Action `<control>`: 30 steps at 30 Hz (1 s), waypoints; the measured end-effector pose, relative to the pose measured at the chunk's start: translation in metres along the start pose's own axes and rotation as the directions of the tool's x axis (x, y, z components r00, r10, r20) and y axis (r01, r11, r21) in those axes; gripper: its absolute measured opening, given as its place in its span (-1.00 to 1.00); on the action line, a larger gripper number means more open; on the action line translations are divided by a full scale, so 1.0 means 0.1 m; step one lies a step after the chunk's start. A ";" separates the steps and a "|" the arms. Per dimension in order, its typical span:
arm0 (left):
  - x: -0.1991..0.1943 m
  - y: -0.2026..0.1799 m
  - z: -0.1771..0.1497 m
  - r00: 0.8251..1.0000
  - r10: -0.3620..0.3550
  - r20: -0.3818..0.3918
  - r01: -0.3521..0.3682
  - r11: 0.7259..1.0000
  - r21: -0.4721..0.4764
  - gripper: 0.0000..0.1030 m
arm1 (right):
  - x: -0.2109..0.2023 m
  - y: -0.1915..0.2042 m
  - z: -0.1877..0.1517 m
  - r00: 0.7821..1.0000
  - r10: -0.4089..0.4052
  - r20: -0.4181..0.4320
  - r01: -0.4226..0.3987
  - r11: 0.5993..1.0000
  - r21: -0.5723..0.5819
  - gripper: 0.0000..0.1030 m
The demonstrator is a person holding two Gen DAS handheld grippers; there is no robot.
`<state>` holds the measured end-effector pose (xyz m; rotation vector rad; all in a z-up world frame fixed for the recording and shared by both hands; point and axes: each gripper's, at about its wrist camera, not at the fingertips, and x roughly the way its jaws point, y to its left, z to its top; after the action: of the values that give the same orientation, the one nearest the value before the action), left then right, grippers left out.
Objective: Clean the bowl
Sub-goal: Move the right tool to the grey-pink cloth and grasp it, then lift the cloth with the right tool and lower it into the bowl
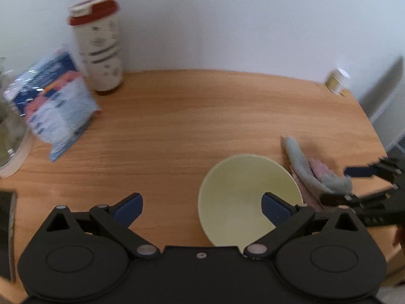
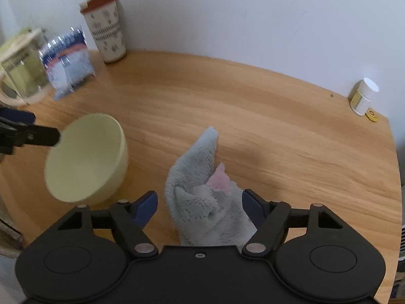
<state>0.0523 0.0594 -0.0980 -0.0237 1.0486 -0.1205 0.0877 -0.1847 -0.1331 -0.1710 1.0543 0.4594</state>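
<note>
A pale yellow bowl (image 1: 243, 190) stands on the wooden table; it also shows in the right wrist view (image 2: 83, 157), tilted. My left gripper (image 1: 202, 206) is wide open, its right finger (image 1: 274, 209) over the bowl's inside, its left finger over bare table. The left gripper's fingers (image 2: 38, 134) reach the bowl's rim in the right wrist view. A grey and pink cloth (image 2: 202, 195) lies crumpled on the table to the right of the bowl. My right gripper (image 2: 200, 206) is open with the cloth between its fingers. The cloth also shows in the left wrist view (image 1: 308, 169).
At the back left stand a tall white tumbler with a red lid (image 1: 98, 48), a blue and white packet (image 1: 53, 103) and a glass jug (image 2: 22, 68). A small white pill bottle (image 2: 363, 96) stands at the back right. The table edge (image 2: 395, 167) curves on the right.
</note>
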 end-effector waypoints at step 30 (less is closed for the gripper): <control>0.40 0.30 -0.02 0.962 -0.254 -0.103 0.264 0.959 0.104 -0.51 | -0.55 -0.06 0.21 0.984 0.068 0.166 -0.117 0.943 0.312 -0.58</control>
<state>0.0733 0.0847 -0.1356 -0.0507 1.1223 -0.4246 0.0848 -0.1976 -0.0754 0.2023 0.9740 0.3730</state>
